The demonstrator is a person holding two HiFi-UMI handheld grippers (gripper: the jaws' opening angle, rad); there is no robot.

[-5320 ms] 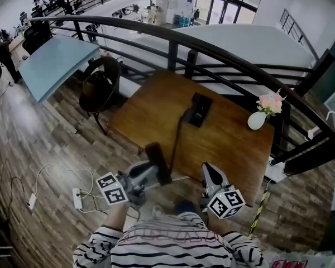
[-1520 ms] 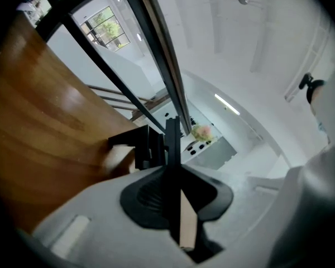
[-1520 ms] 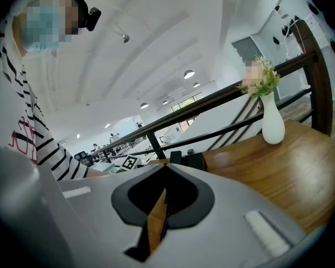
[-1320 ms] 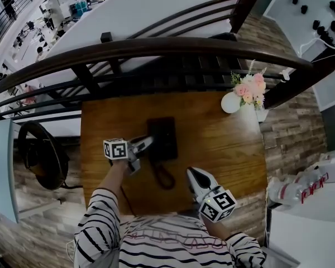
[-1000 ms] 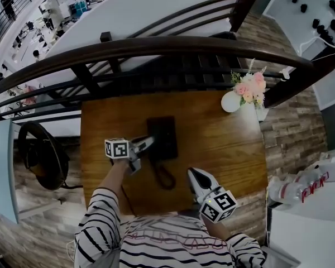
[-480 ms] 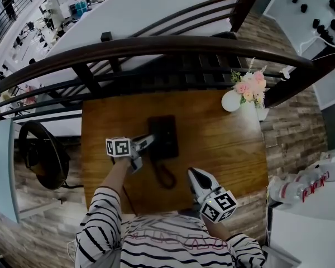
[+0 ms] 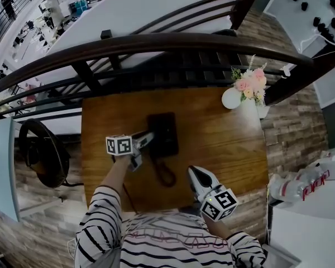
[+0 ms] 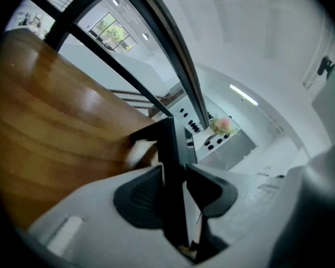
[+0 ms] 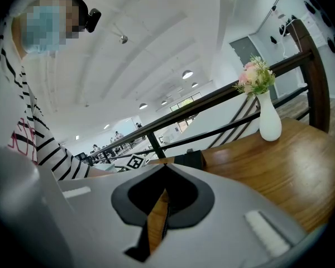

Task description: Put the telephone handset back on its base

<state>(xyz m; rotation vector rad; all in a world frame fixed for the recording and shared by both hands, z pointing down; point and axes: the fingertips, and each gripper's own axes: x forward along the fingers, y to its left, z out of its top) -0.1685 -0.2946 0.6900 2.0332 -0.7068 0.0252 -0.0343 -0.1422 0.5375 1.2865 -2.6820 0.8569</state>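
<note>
The black telephone base (image 7: 166, 132) sits mid-table on the wooden table (image 7: 223, 144), and its coiled cord (image 7: 164, 175) trails toward me. My left gripper (image 7: 149, 137) reaches in from the left at the base's left side. In the left gripper view the black handset (image 8: 168, 149) stands between the jaws of the left gripper (image 8: 173, 175). The jaws are opening, and a light sliver shows between the handset and the right pad. My right gripper (image 7: 194, 173) hovers over the table's near edge, shut and empty; the right gripper view (image 9: 166, 171) shows only wood through its slit.
A white vase of pink flowers (image 7: 237, 94) stands at the table's far right corner. A dark curved railing (image 7: 156, 43) runs just behind the table. A black chair (image 7: 42, 155) sits on the floor to the left. White bottles (image 7: 304, 186) lie at the right.
About five seconds ago I stood back from the table with the handset in the left gripper. Now that gripper rests at the base. Over the last second both grippers barely move.
</note>
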